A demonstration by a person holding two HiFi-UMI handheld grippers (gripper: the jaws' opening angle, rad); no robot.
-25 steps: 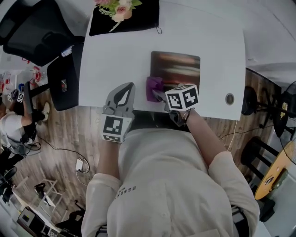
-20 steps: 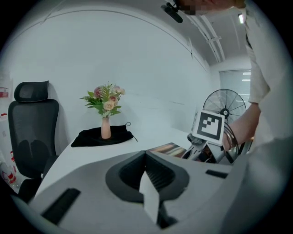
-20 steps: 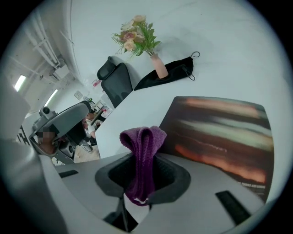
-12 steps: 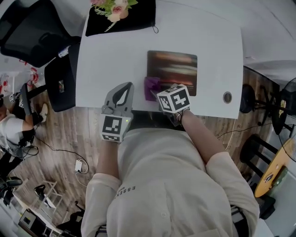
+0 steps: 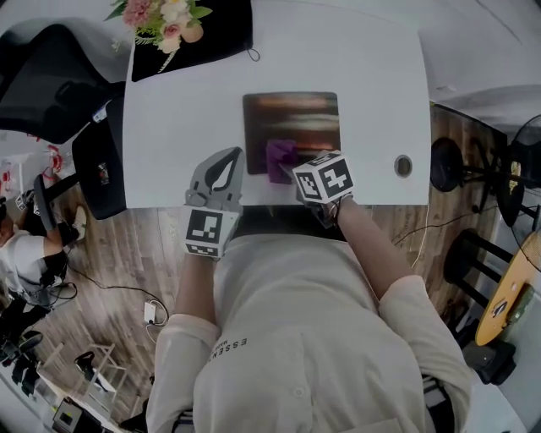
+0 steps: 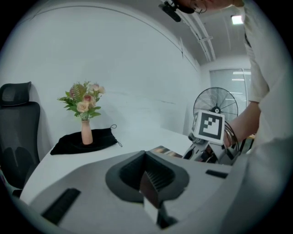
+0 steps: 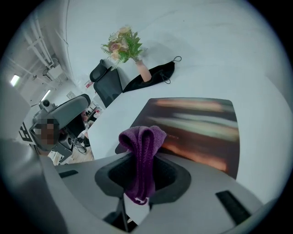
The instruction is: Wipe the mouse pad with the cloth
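The mouse pad (image 5: pixel 292 118) is dark with blurred orange streaks and lies on the white table (image 5: pixel 376 76); it also fills the middle of the right gripper view (image 7: pixel 201 125). My right gripper (image 5: pixel 293 172) is shut on a folded purple cloth (image 7: pixel 141 151), which it holds over the pad's near-left part. In the head view the cloth (image 5: pixel 280 158) sits at the pad's near edge. My left gripper (image 5: pixel 225 159) hovers at the table's near edge, left of the pad. Its jaws are shut with nothing in them (image 6: pixel 149 176).
A vase of flowers (image 5: pixel 165 19) stands on a black cloth (image 5: pixel 207 38) at the table's far left. A round cable hole (image 5: pixel 403 165) is at the near right. An office chair (image 5: pixel 46 80) stands left of the table. A fan (image 6: pixel 215 103) stands beyond the right gripper.
My right gripper has carried the purple cloth rightwards, from the pad's left edge to further in along its near edge. The left gripper has stayed where it was.
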